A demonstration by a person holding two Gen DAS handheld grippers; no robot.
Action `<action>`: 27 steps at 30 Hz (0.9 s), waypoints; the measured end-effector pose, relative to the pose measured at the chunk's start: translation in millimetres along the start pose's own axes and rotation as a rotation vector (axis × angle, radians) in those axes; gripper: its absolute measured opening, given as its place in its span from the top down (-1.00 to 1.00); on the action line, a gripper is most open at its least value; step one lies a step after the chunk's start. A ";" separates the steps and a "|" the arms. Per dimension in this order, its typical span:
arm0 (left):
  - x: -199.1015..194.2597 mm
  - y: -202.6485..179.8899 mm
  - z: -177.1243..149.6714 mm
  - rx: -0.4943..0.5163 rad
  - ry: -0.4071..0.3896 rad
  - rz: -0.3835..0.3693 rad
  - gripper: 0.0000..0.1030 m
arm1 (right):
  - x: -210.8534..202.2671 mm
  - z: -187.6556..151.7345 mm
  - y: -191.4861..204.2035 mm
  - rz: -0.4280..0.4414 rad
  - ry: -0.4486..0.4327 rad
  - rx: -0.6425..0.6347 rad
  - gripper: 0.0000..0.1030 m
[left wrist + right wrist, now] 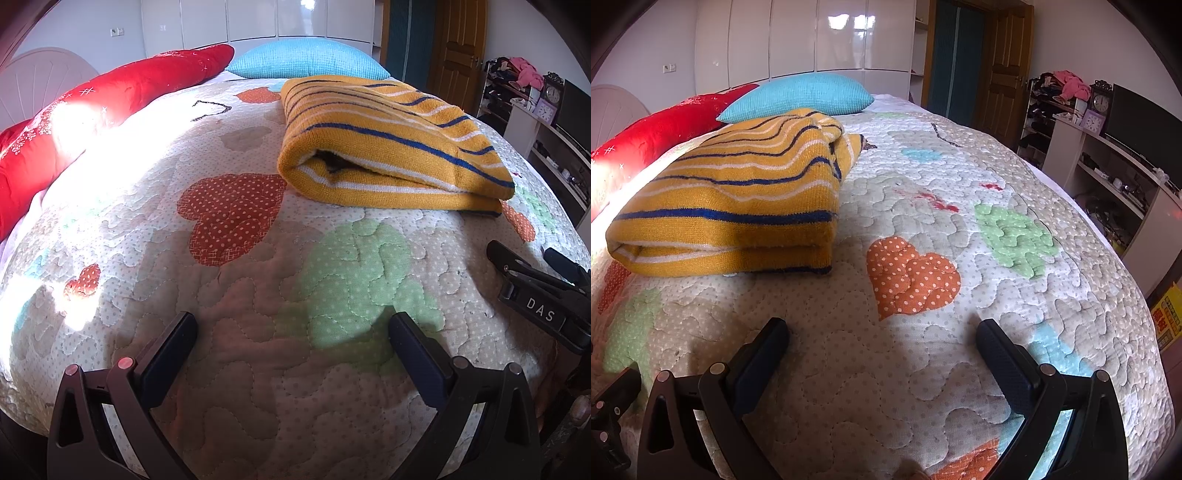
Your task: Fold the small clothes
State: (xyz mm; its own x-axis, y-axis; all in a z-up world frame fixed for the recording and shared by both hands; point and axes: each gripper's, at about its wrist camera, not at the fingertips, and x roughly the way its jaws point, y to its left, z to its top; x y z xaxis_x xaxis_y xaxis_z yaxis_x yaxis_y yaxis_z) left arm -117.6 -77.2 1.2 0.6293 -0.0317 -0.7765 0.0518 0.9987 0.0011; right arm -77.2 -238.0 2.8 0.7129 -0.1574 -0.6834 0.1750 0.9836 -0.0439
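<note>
The yellow striped sweater (391,144) lies folded into a thick bundle on the bed (258,369), toward the middle of the quilt and short of the head end, where a blue pillow (306,59) and a red blanket (110,96) sit; the left gripper (291,354) hovers over bare quilt near the foot edge, jaws spread wide and holding nothing; the right gripper (882,358) does likewise beside it, jaws spread and empty, the sweater (738,199) ahead to its left and apart from both. By my judgement this garment's fold is finished and the hands are between pieces; the next move calls either for tidying the bundle's loose far corner or fetching another garment; none shows within reach.
</note>
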 end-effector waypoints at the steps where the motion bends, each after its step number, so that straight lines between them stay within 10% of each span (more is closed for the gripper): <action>1: 0.1 0.1 0.3 0.000 0.001 0.000 -1.00 | 0.0 -0.1 0.2 -0.001 -0.001 0.000 -1.00; 27: 0.6 0.9 1.1 -0.005 0.002 0.002 -1.00 | 0.3 -0.7 -0.2 -0.001 -0.005 -0.001 -1.00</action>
State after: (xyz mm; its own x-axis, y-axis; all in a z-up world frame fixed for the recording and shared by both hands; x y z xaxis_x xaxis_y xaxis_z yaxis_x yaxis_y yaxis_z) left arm -116.4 -76.4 1.4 0.6282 -0.0296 -0.7775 0.0465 0.9989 -0.0004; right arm -77.5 -238.2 2.1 0.7158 -0.1588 -0.6800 0.1751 0.9835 -0.0453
